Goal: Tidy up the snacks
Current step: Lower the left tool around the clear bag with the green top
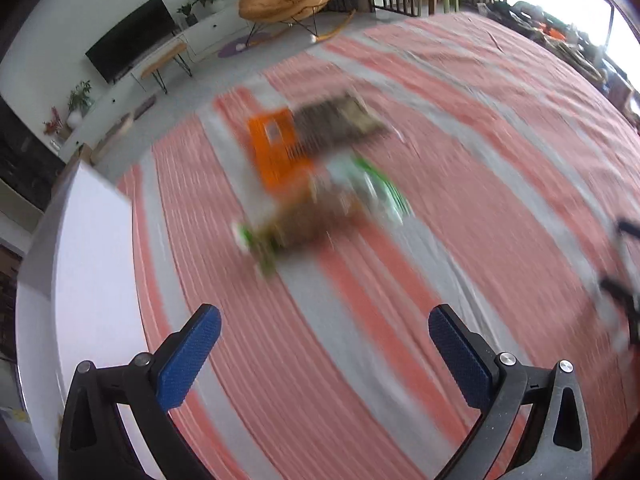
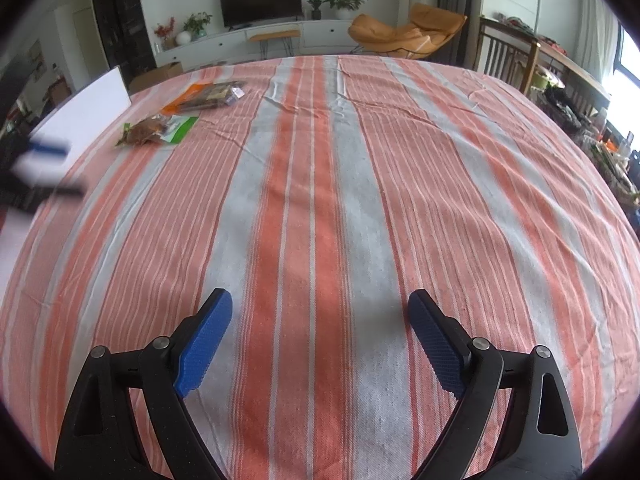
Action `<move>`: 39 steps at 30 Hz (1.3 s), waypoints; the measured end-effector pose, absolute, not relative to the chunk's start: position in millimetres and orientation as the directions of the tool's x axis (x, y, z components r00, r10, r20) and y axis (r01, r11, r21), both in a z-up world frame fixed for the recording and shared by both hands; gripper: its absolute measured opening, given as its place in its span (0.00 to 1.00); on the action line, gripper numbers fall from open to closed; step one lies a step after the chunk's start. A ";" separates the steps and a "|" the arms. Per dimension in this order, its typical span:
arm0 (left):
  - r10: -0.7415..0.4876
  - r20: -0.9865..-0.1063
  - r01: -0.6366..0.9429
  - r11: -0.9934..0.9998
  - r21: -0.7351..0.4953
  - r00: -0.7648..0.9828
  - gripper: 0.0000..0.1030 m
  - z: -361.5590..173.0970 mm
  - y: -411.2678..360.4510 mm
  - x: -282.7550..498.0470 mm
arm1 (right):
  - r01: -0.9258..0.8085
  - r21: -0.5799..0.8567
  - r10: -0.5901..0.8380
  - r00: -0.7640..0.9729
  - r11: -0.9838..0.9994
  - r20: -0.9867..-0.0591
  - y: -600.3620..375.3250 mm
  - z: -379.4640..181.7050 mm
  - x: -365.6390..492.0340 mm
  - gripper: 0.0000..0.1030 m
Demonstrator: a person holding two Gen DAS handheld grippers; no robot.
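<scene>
Two hand-held grippers hover low over a tabletop draped in a woven cloth of coral and grey stripes. The right gripper points straight along the stripes, its black plastic fingers with ribbed blue pads spread wide and holding nothing. The left gripper, likewise spread wide and empty, angles toward the snacks; its view is smeared with motion blur. In the right wrist view it shows only as a blurred black and blue shape at the far left edge.

The snacks lie flat near the tabletop's far left part: a green-and-white packet with brown contents, and just beyond it an orange packet overlapped by what appears to be a dark brown one. A white board stands at the left edge, near them
</scene>
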State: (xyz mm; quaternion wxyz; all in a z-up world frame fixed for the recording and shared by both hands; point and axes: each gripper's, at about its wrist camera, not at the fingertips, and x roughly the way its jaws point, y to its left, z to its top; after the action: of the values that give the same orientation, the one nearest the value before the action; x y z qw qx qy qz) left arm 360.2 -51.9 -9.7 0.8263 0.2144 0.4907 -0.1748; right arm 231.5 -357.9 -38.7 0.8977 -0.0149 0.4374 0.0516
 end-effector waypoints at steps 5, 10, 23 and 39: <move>-0.108 -0.861 0.577 0.782 0.235 0.497 1.00 -18.4 -76.2 397.5 | -0.106 0.021 0.082 0.612 0.994 -0.787 -357.2 -38.4 230.6 0.89; -0.163 -0.908 0.595 0.796 0.109 0.386 0.79 -41.1 -76.4 420.9 | -0.106 0.024 0.084 0.612 0.994 -0.786 -357.0 -38.4 230.4 0.90; -0.242 -0.936 0.307 0.938 -0.159 0.255 0.66 -31.3 -34.4 279.8 | -0.106 0.026 0.086 0.612 0.994 -0.786 -356.2 -38.6 230.1 0.89; -0.230 -0.948 0.584 0.809 -0.060 0.220 0.48 -42.4 -31.1 258.8 | -0.102 0.031 0.087 0.613 0.994 -0.785 -357.9 -38.9 230.1 0.89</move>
State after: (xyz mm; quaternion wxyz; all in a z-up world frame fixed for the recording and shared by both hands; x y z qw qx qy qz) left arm 258.8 -31.1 -42.4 0.7651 0.1570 0.5649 -0.2660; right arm 230.1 -357.9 -38.9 0.8980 -0.0082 0.4367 0.0526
